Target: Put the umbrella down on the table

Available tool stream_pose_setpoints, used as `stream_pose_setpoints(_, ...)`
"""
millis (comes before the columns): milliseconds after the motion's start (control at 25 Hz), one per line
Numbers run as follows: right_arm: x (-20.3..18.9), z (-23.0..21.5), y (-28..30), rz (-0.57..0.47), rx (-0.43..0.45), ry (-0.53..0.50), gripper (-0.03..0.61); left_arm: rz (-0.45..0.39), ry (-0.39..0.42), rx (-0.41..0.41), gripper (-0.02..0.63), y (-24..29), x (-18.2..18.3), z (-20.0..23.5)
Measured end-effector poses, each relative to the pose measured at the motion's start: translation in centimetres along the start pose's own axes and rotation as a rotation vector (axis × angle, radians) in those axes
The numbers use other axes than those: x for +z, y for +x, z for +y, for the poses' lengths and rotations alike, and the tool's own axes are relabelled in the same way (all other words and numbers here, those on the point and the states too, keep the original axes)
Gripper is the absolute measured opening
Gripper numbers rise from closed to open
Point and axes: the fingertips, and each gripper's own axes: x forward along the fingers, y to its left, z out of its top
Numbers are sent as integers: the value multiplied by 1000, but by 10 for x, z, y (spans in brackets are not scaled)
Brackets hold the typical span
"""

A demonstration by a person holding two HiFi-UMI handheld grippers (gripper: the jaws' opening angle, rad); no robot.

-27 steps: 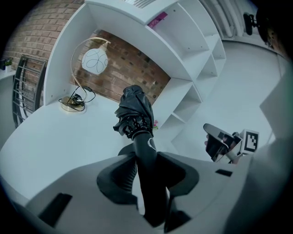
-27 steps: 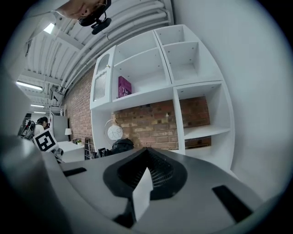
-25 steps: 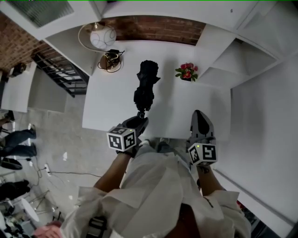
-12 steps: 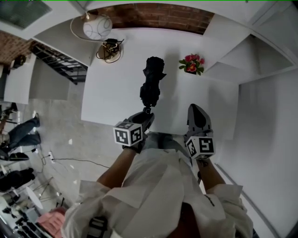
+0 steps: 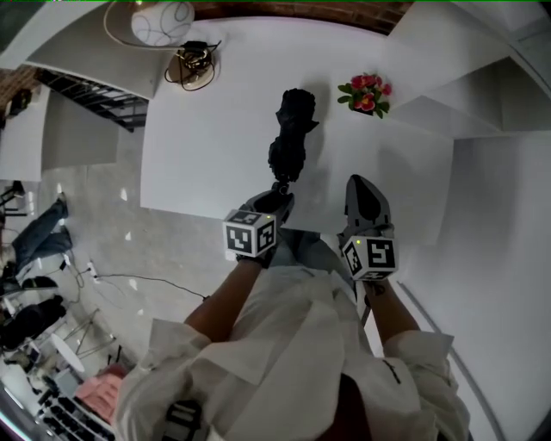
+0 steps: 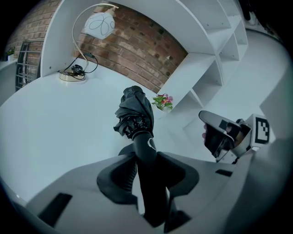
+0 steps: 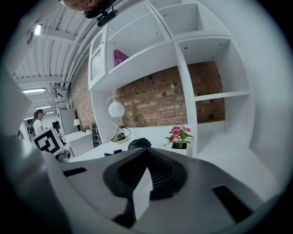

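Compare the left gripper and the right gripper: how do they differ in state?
The left gripper clamps the handle of the black umbrella; the right gripper holds nothing. The left gripper's jaws stand apart around that handle; the right gripper's jaws meet at the tips. Both carry a marker cube, near the edge of the white table.

We find the umbrella (image 5: 291, 138) mid-frame over the surface (image 5: 211, 155), lamp (image 5: 160, 21) upper left, flowers (image 5: 368, 92) upper right; left tongs (image 5: 277, 198) just below it, right tongs (image 5: 362, 186) lower right.

The folded black cloth umbrella (image 5: 291, 138) is matt, its plastic handle (image 6: 146, 160) smooth and faintly glossy; the white desk (image 5: 207, 129) is smooth, the red brick wall (image 6: 137, 50) rough.
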Motion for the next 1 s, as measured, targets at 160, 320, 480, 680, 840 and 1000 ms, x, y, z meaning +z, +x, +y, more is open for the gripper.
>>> stream_pose_setpoints(160,-12,2,6,23,2,0,18,11,6,19,149,9,-9,7)
stream_pose_setpoints(320,-27,0,8,40,2,7,18,29,-3,48,149,17,-25,14)
stream_pose_setpoints(480,-37,2,9,61,5,11,18,28,17,75,149,21,-34,21)
stream_pose_setpoints(680,-45,7,14,81,9,22,18,35,21,94,147,25,-39,25)
stream_pose_setpoints(840,-46,11,16,81,14,22,18,33,17,93,147,27,-40,26)
stream_pose_setpoints(1000,-47,9,17,79,6,26,18,37,34,111,149,30,-41,25)
